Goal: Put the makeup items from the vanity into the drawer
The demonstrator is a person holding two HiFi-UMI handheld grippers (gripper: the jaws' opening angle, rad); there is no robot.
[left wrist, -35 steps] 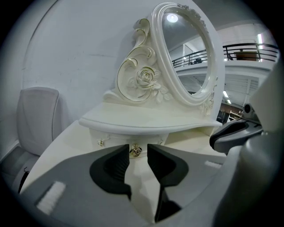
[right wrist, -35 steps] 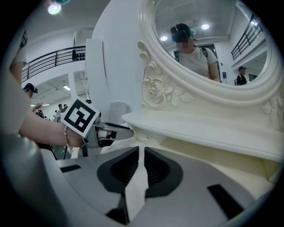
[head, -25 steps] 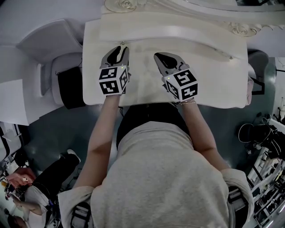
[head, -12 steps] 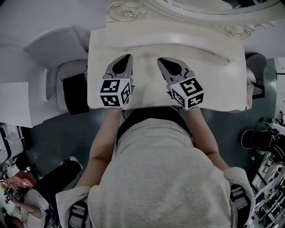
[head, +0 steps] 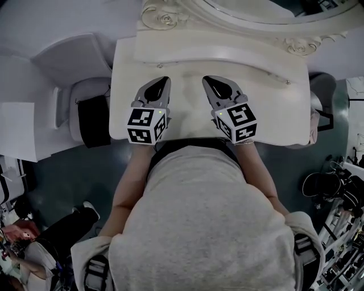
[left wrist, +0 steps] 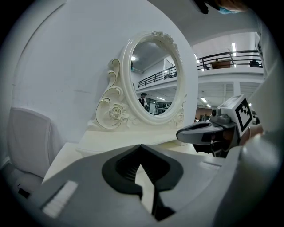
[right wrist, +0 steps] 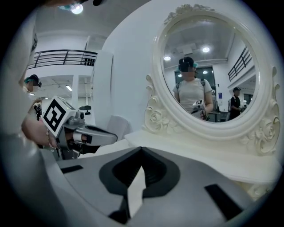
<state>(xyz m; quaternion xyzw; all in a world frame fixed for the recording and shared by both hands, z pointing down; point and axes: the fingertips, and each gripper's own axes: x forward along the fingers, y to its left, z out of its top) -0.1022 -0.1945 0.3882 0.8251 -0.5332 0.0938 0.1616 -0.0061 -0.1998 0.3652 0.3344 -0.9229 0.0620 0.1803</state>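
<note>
I have both tools held over the desk (head: pixel 273 108), in front of the mirror (head: pixel 250 8). In the head view the left gripper (head: pixel 163 80) sits toward the mirror's left side and the right gripper (head: pixel 206 80) toward its right. They are side by side and apart, and both point at the mirror's base. The left marker cube (head: pixel 145 126) and the right marker cube (head: pixel 239 122) are on the ends farthest from the mirror, at the desk's front edge.

In the left gripper view, its fingers (left wrist: pixel 84 173) are pressed together at the tips with nothing between them. Only a sliver of pale desk shows through the slit behind the tips. The right gripper view reads the same: the tips meet and pinch nothing.

The mirror is an oval in a carved white frame, with a rose (left wrist: pixel 116 111) at the lower left of the frame. It stands on a raised ledge (head: pixel 216 50) at the back of the desk. A person's reflection shows in the glass in the right gripper view. A white chair (head: pixel 79 91) stands off to the mirror's left, beside the end of the desk.

No view lets me tell where the makeup items are. I cannot make out the drawer either, because the operator's torso (head: pixel 199 227) covers the desk's front.
</note>
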